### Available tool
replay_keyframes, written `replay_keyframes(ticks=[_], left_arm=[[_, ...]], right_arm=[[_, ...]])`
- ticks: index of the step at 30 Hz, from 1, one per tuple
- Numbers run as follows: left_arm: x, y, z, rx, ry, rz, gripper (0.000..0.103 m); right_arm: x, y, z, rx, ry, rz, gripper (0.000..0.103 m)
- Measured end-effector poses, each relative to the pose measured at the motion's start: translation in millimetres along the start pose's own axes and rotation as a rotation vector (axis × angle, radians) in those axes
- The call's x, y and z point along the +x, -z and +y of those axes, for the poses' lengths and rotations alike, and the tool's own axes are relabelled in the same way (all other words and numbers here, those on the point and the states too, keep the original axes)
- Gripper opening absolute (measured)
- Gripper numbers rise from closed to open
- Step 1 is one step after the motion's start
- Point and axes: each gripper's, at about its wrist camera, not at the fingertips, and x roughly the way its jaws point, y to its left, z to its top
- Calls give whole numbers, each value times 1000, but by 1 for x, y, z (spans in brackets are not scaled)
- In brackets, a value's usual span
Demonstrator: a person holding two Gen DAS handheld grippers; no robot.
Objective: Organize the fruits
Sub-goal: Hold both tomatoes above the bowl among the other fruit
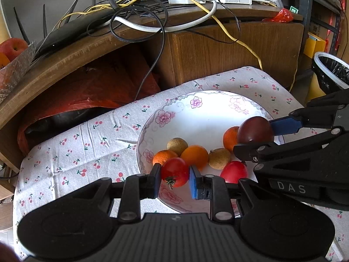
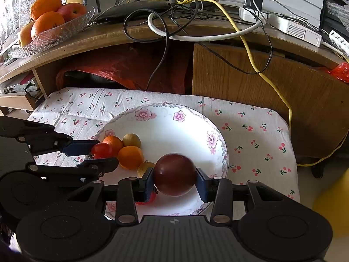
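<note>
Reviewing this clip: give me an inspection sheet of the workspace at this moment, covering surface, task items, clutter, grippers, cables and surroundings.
Surface: cherry-print cloth over a low table, wrinkled.
Task items: floral plate holding three oranges, two small tan fruits and a second red tomato.
Clutter: red plastic bag under the shelf.
Grippers: left gripper closed on a red tomato; right gripper closed on a dark purple fruit. Both are over the plate.
Cables: yellow cable, white cable and black cables tangled on the wooden shelf, some hanging down.
Surroundings: glass bowl of oranges and an apple on the shelf; lined bin.
</note>
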Motion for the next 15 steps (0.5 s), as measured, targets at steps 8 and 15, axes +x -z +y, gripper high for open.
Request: replay_keyframes(ticks=[8,15], left_arm=[[1,0,1,-3,0,-2,34],[1,0,2,-6,1,-2,34]], right_arm=[[0,-1,0,-1,2,-8,36],[1,-1,0,-4,4,-10,36]])
